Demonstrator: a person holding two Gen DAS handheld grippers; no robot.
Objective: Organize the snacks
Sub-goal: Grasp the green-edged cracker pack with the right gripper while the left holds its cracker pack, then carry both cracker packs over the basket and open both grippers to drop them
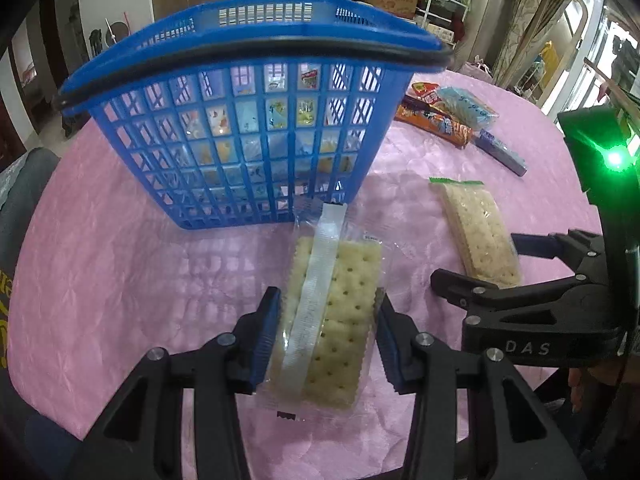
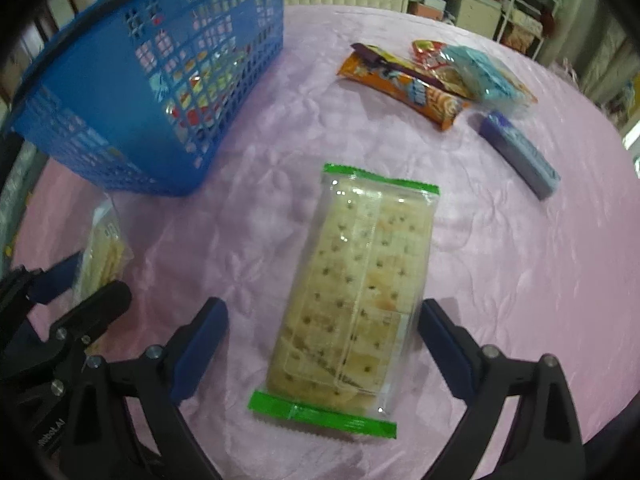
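Observation:
A clear cracker pack with a white seam strip (image 1: 340,264) sits between the blue pads of my left gripper (image 1: 326,300), which is shut on its long sides just in front of the blue lattice basket (image 1: 240,120). The basket holds several snacks. A second cracker pack with green ends (image 2: 360,260) lies flat on the pink tablecloth. My right gripper (image 2: 322,308) straddles its near half, open, with a clear gap at the left pad. The right gripper (image 1: 492,268) also shows in the left wrist view, over that green-ended pack (image 1: 476,224).
A heap of loose snack packs (image 2: 432,80) lies at the far right of the pink table (image 2: 520,280), with a purple pack (image 2: 520,156) beside it. The basket (image 2: 140,80) stands at far left. Shelves and boxes stand beyond the table's far edge.

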